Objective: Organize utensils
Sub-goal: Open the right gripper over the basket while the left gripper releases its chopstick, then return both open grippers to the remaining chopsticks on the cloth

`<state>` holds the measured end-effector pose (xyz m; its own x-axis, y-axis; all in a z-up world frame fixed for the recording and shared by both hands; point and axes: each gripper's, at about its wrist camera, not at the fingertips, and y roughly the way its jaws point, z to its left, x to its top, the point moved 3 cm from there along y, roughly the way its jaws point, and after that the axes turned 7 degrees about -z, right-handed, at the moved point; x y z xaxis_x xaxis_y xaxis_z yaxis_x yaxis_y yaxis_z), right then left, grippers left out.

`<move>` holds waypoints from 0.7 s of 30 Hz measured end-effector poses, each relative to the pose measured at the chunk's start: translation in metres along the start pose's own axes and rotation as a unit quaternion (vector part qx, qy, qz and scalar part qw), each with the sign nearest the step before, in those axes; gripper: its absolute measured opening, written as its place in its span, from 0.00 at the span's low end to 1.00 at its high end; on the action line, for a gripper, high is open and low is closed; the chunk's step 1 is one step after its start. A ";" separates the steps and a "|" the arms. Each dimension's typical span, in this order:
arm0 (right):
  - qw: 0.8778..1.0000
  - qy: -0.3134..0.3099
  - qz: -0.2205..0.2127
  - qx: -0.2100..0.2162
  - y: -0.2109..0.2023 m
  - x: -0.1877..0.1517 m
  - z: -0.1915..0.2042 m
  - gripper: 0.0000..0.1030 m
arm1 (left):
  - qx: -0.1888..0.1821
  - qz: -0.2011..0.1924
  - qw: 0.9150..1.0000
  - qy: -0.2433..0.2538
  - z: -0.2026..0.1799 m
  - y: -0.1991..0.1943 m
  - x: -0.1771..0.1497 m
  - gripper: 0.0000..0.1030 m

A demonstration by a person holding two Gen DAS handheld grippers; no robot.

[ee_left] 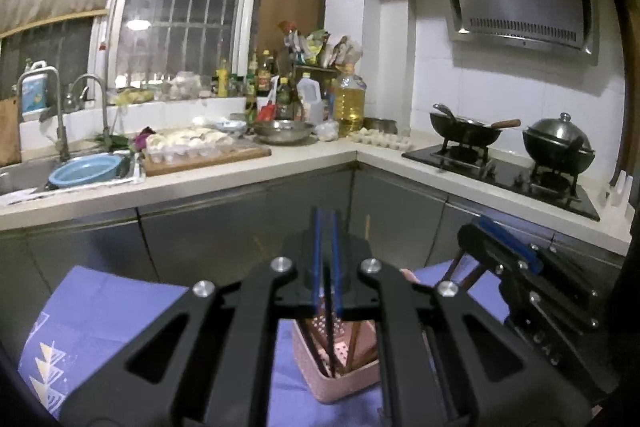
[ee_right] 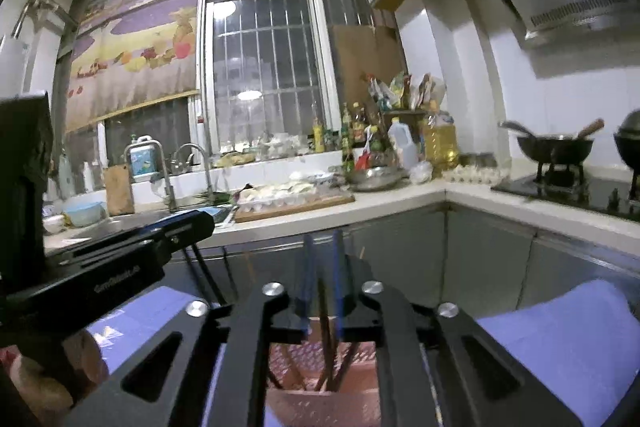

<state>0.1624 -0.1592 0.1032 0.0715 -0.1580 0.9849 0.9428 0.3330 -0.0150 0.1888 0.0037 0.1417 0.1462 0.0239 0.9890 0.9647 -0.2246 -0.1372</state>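
Observation:
A pink perforated utensil basket stands on a purple cloth, with several dark and brown chopsticks leaning in it. My left gripper is above it, its blue-padded jaws nearly together on a dark chopstick that reaches down into the basket. My right gripper hovers over the same basket, its jaws a narrow gap apart around a brown chopstick. Each gripper shows in the other's view: the right at the left view's right side, the left at the right view's left side.
A kitchen counter runs in an L behind, with a sink and blue basin, a wooden board of dumplings, bottles, a metal bowl, an egg tray, and a stove with a wok and lidded pot. Steel cabinet doors stand close ahead.

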 end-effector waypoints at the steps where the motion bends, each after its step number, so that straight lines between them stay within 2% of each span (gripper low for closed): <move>1: 1.000 0.003 0.002 0.001 -0.005 0.002 0.001 0.27 | 0.003 -0.002 1.000 -0.001 0.000 -0.004 0.003 0.06; 3: 1.000 0.006 -0.007 0.004 -0.018 0.009 0.003 0.33 | 0.004 -0.010 1.000 -0.007 0.000 -0.018 0.009 0.11; 8: 0.999 0.014 -0.032 0.009 -0.059 0.020 0.007 0.33 | -0.001 -0.046 0.999 -0.016 -0.002 -0.066 0.025 0.11; 13: 0.998 0.044 -0.037 0.008 -0.111 0.008 0.000 0.33 | -0.014 -0.069 0.997 -0.035 0.001 -0.126 0.011 0.11; 15: 0.998 0.051 -0.022 -0.002 -0.128 -0.010 -0.005 0.33 | -0.014 -0.058 0.998 -0.033 0.002 -0.142 -0.007 0.11; 16: 0.998 0.053 -0.011 -0.006 -0.133 -0.018 -0.008 0.33 | -0.015 -0.041 0.999 -0.030 0.002 -0.147 -0.024 0.11; 19: 0.997 0.061 0.052 -0.019 -0.143 -0.060 -0.016 0.33 | -0.013 0.023 0.999 -0.019 -0.001 -0.150 -0.069 0.11; 21: 0.991 0.071 0.110 -0.023 -0.143 -0.093 -0.021 0.33 | -0.023 0.072 0.997 -0.016 -0.005 -0.148 -0.101 0.11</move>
<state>0.0276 -0.2114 0.0106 0.3187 -0.2159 0.9230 0.9132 0.3310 -0.2379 0.0300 0.0299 0.0629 0.2899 0.0186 0.9569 0.9223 -0.2724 -0.2741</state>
